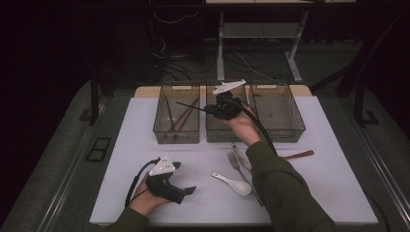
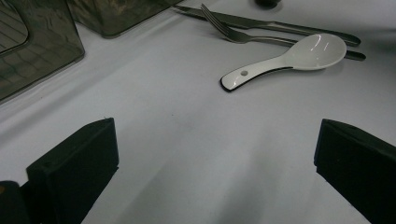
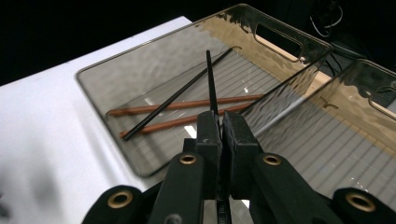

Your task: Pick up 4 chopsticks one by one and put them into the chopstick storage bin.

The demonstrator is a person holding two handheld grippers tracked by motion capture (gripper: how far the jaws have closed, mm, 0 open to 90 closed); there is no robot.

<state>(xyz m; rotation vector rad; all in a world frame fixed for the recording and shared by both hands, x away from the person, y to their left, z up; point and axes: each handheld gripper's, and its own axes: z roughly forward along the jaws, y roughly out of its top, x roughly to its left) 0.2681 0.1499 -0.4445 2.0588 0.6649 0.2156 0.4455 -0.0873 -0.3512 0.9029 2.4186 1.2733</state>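
With its jaws clenched on a black chopstick (image 3: 211, 79) held over the far-left bin (image 3: 116, 70), the right gripper (image 3: 219, 123) should lower and align it with the chopsticks inside before release, while the left gripper (image 2: 215, 154) rests near, jaws spread.

Dark room, grey floor (image 1: 58, 159), cables (image 1: 169, 53).

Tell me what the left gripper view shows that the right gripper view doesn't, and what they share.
Left gripper view alone: a white spoon, fork and knife lying on the table, seen between wide-open jaws. Right gripper view alone: jaws shut on a black chopstick above a bin that holds another black chopstick and two brown chopsticks. Both share the white table and smoky clear bins.
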